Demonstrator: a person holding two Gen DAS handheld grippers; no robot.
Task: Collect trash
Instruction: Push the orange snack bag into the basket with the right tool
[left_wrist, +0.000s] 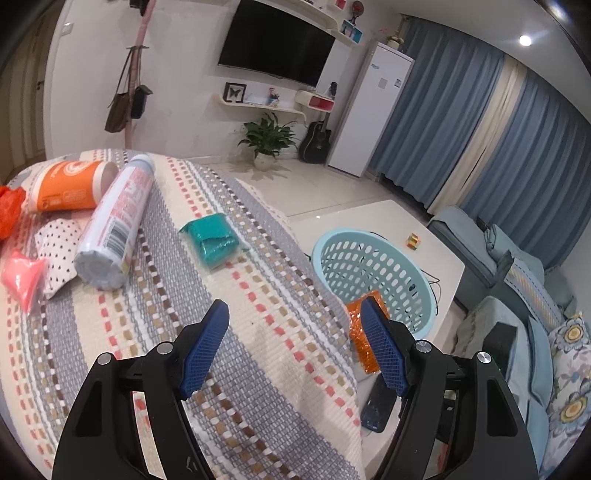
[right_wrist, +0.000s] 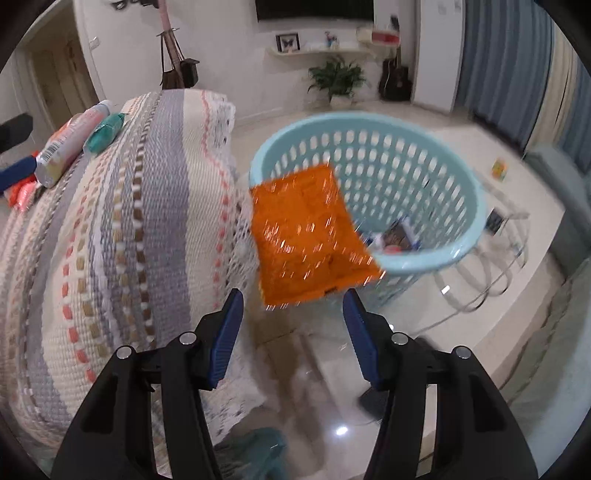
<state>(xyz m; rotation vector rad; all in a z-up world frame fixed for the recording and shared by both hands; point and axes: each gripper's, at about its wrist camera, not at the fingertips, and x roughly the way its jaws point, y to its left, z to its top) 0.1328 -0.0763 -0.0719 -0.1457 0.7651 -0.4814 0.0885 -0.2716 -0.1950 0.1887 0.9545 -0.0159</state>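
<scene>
Orange packet ahead of the right gripper's spread fingers, at the basket's near rim.

The right gripper (right_wrist: 293, 314) has its blue fingers apart with nothing pressed between them; the orange packet (right_wrist: 310, 232) sits just beyond the fingertips, tilted, overlapping the near rim of the pale blue basket (right_wrist: 443, 177), and blur hides whether it touches either. A few small items lie in the basket's bottom. The left gripper (left_wrist: 295, 328) is also spread and empty, over the striped woven cloth (left_wrist: 221, 295). Farther along the cloth lie a teal packet (left_wrist: 212, 240), a white tube (left_wrist: 114, 229), an orange tub (left_wrist: 70, 184), a dotted pouch (left_wrist: 59, 240) and a pink bag (left_wrist: 22, 277), all well apart from both grippers.
</scene>
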